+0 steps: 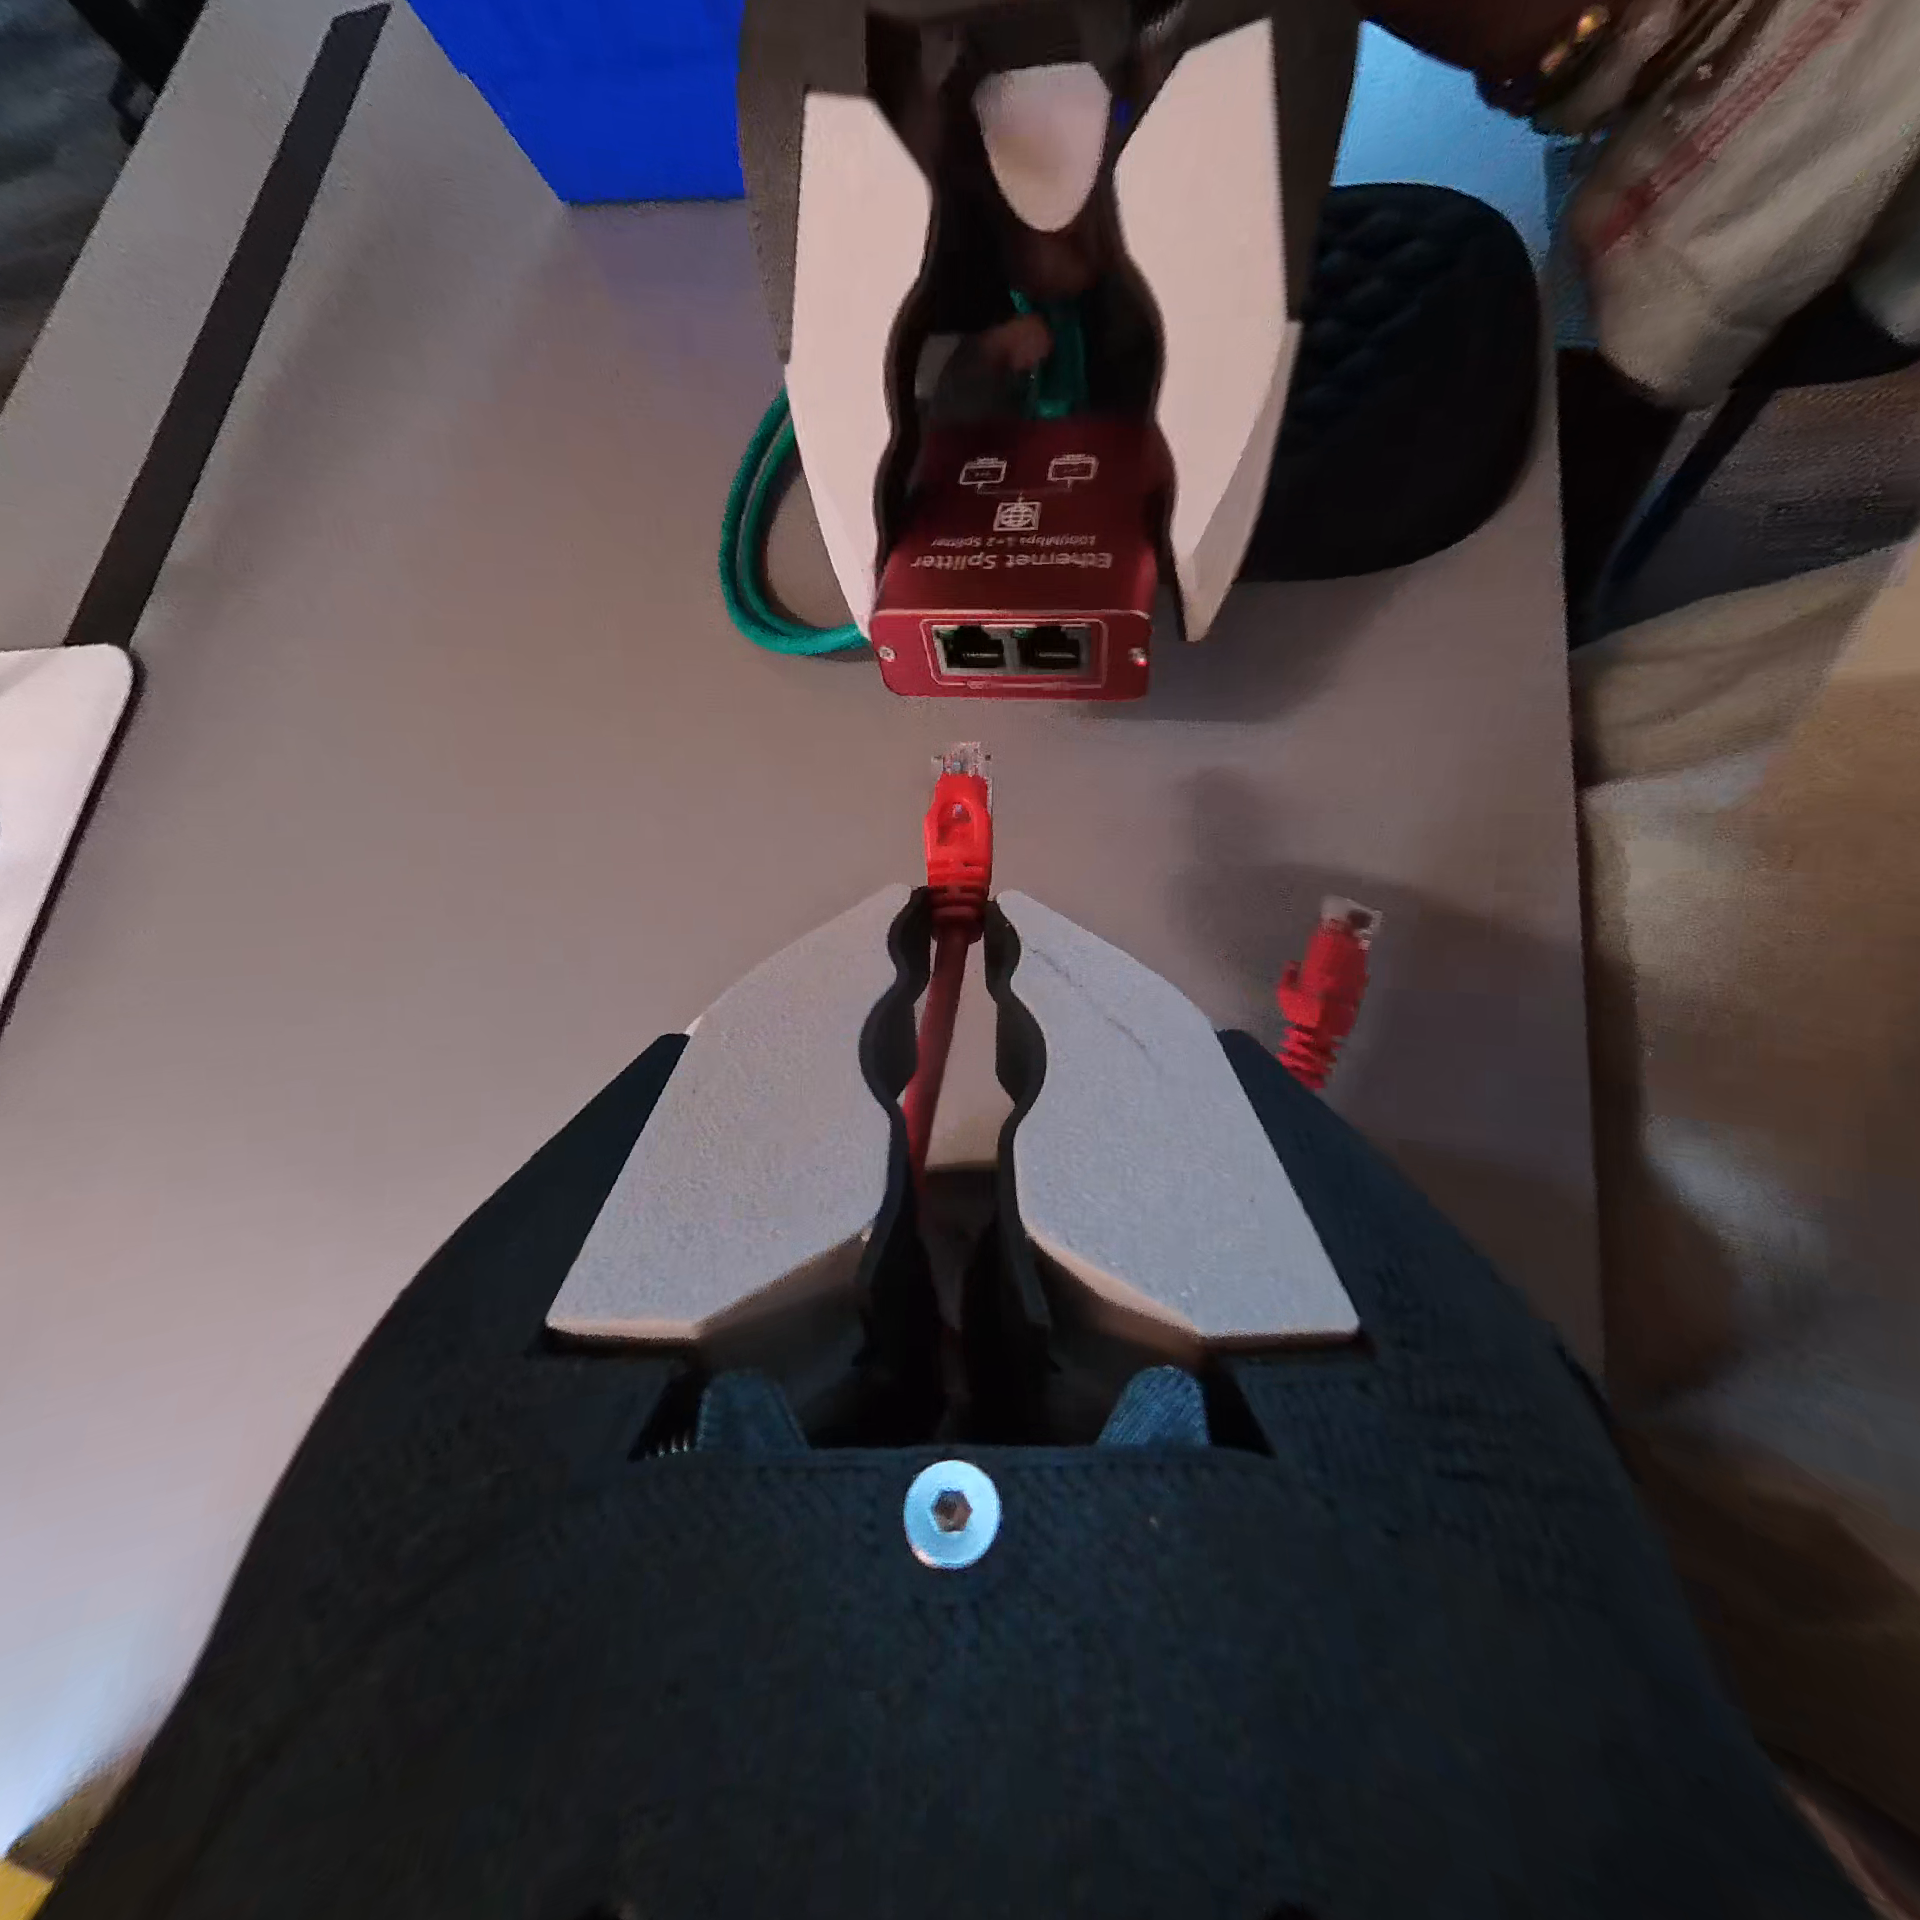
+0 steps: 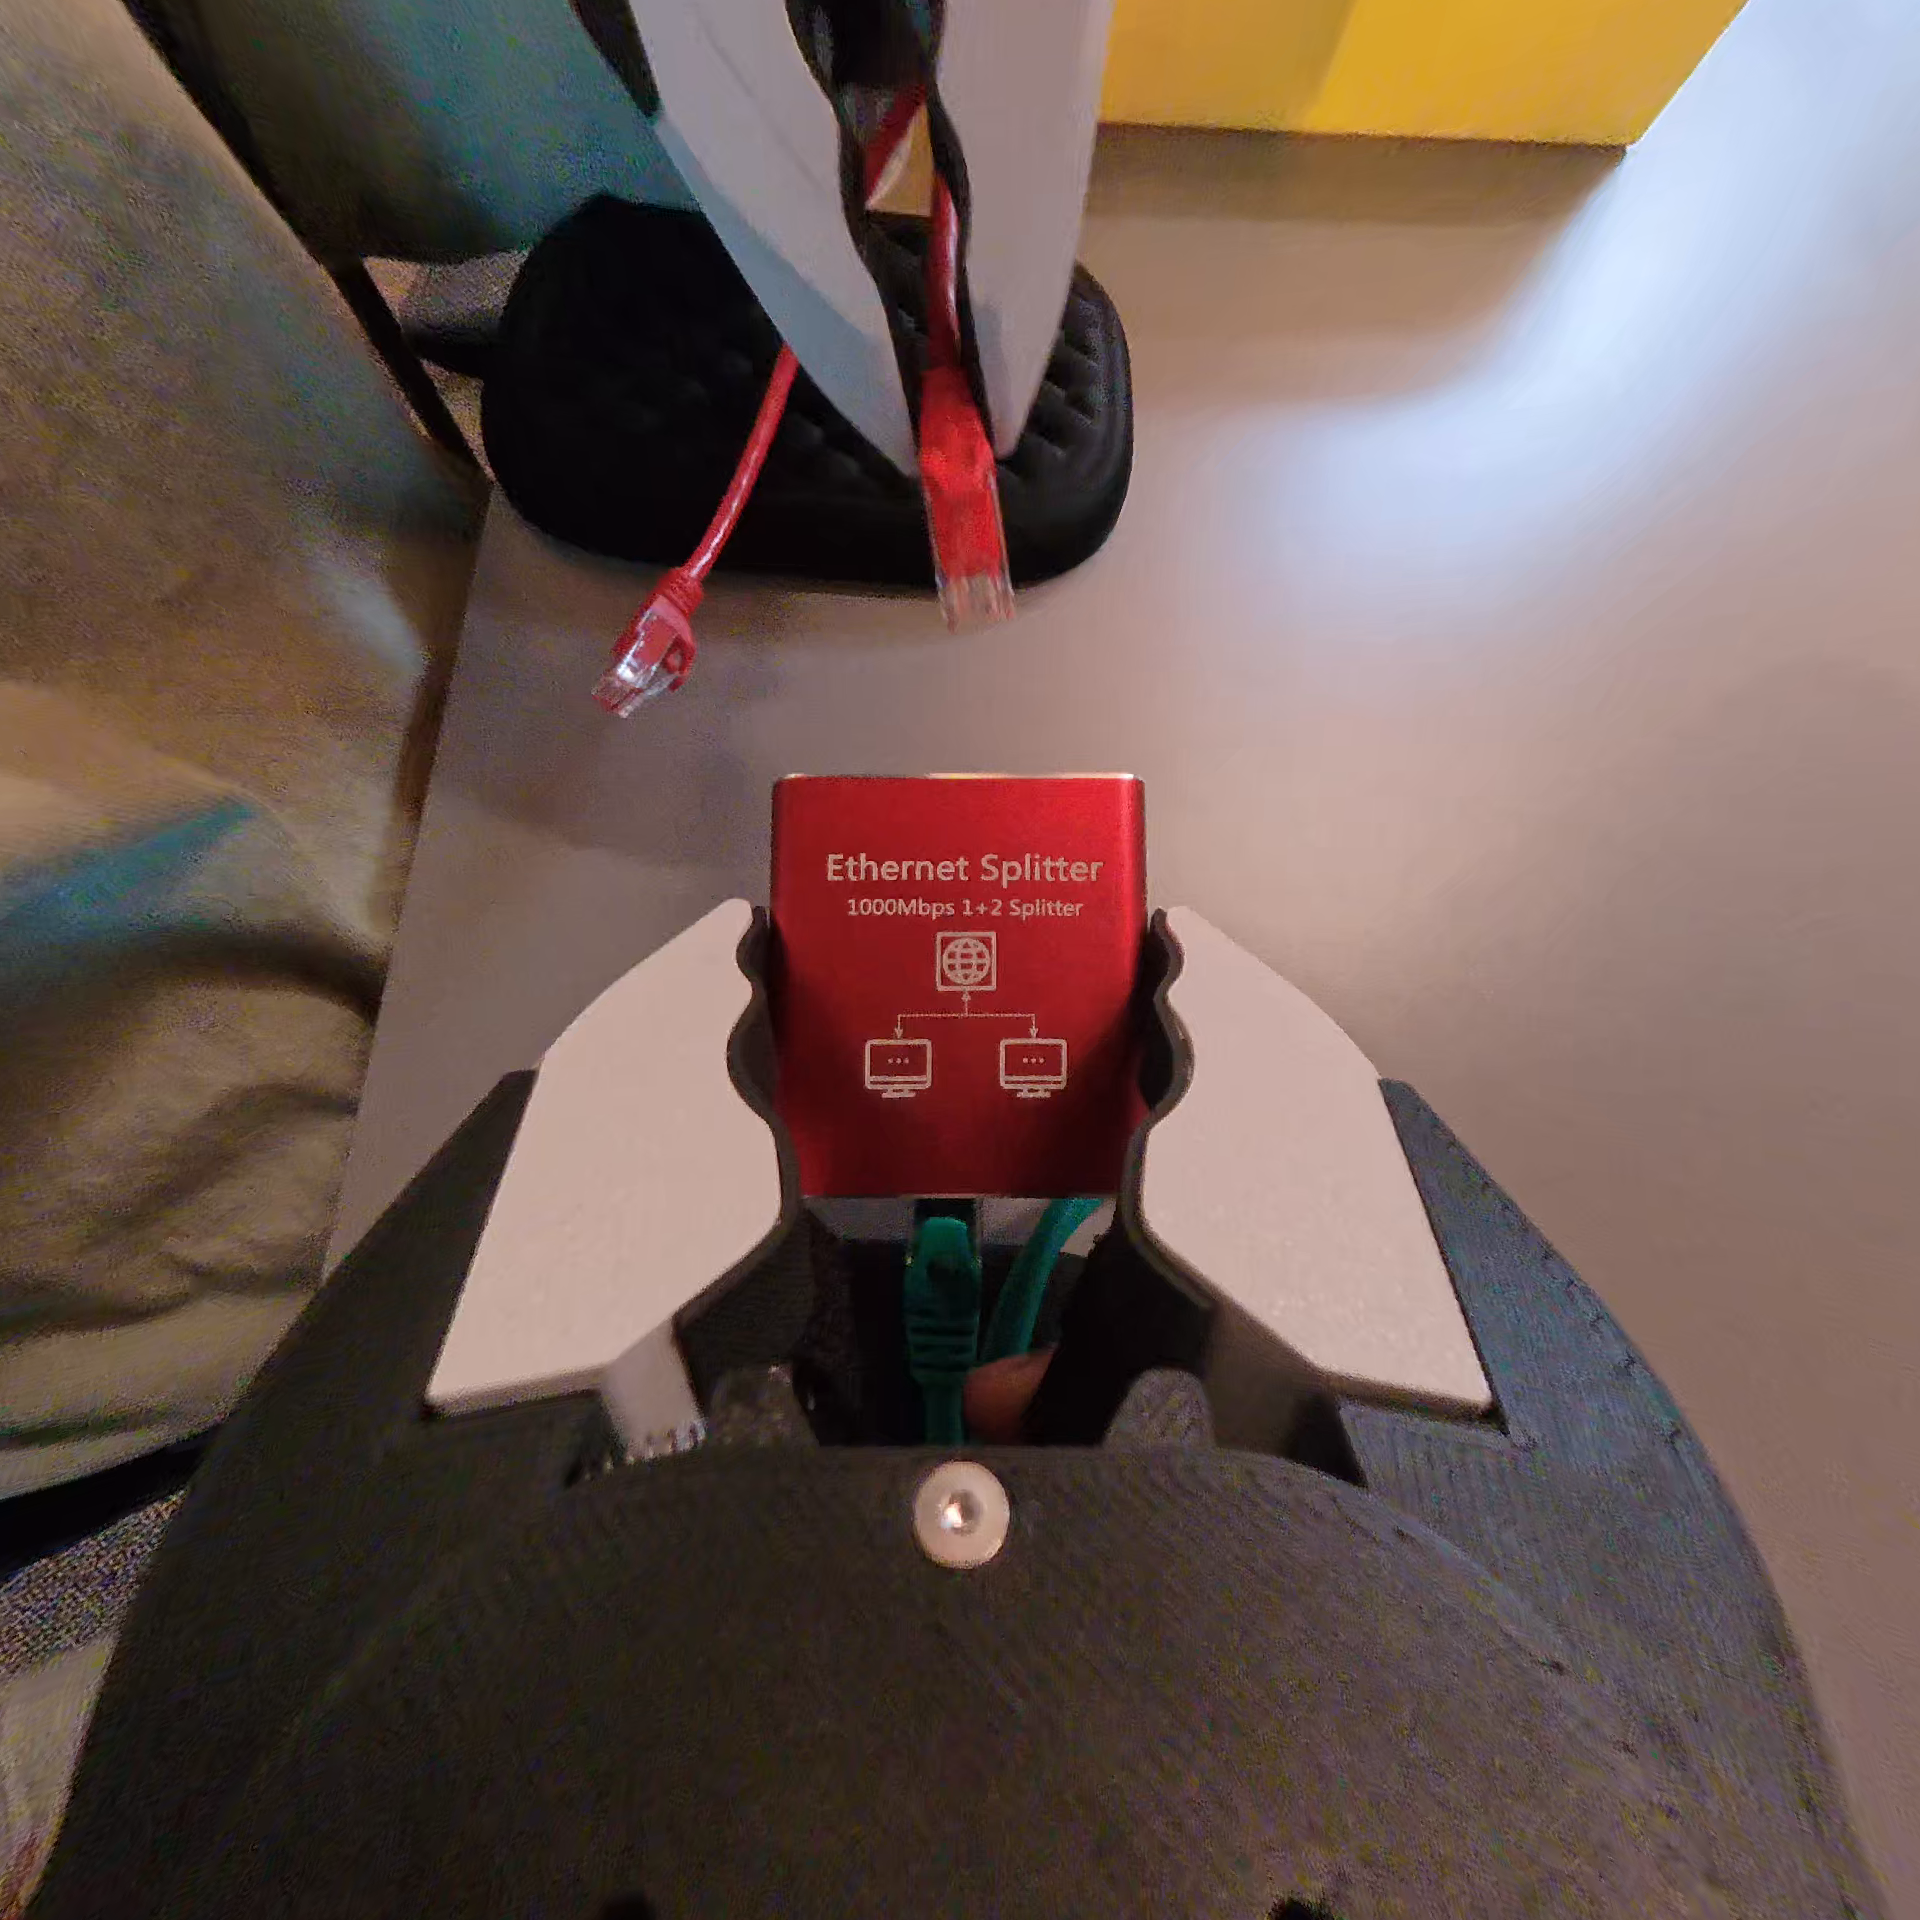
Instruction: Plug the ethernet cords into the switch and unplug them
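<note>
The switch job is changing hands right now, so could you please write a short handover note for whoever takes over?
Left gripper: shut on a red cord, just behind its plug, which points at the switch's two ports but stops short of them.
Right gripper: shut on the red switch, holding its sides; whether it rests on the table is unclear.
A green cord is already plugged into the switch's back.
A second red cord lies loose on the table beside the left gripper.
Done: nothing in the front ports; both are empty.
Left: plug in both red cords, then unplug them.
</note>
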The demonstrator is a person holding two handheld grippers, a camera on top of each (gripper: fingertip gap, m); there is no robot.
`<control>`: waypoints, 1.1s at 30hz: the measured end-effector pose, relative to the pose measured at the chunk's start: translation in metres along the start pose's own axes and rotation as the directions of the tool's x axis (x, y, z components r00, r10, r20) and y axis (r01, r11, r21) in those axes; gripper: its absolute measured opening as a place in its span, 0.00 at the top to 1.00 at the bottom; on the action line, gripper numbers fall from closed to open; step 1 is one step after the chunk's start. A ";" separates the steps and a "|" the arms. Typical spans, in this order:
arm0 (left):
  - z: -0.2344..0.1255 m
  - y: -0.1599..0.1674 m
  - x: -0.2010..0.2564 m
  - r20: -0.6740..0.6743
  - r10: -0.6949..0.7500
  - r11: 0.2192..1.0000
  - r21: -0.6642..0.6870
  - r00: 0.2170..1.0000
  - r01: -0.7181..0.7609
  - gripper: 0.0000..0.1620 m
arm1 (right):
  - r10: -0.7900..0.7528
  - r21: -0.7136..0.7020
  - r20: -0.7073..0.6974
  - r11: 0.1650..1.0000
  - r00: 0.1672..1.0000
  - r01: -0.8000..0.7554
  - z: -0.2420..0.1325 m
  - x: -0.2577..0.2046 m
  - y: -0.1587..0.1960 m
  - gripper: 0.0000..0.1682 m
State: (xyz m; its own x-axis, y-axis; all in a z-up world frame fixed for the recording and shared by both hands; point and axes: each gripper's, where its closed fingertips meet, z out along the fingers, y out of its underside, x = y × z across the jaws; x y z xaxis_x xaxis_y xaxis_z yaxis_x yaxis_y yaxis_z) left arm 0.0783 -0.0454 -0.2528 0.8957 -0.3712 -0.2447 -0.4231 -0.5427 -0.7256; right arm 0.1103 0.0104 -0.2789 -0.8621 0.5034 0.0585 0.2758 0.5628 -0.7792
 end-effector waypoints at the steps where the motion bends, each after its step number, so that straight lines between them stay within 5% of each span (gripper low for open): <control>1: 0.003 0.000 -0.001 0.007 -0.010 1.000 0.002 1.000 0.010 0.94 | 0.001 0.001 0.001 1.000 1.000 -0.001 0.000 -0.002 -0.002 0.59; 33: 0.016 -0.003 0.012 -0.040 0.072 0.996 0.055 0.997 -0.070 0.94 | -0.047 -0.011 0.033 0.999 0.998 0.048 0.016 -0.012 -0.009 0.59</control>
State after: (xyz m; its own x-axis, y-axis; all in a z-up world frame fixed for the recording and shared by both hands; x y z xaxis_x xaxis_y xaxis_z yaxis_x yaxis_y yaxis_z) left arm 0.0927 -0.0364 -0.2643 0.8568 -0.4390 -0.2705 -0.4764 -0.4731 -0.7411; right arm 0.1111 -0.0114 -0.2826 -0.8878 0.4541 0.0744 0.2391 0.5933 -0.7686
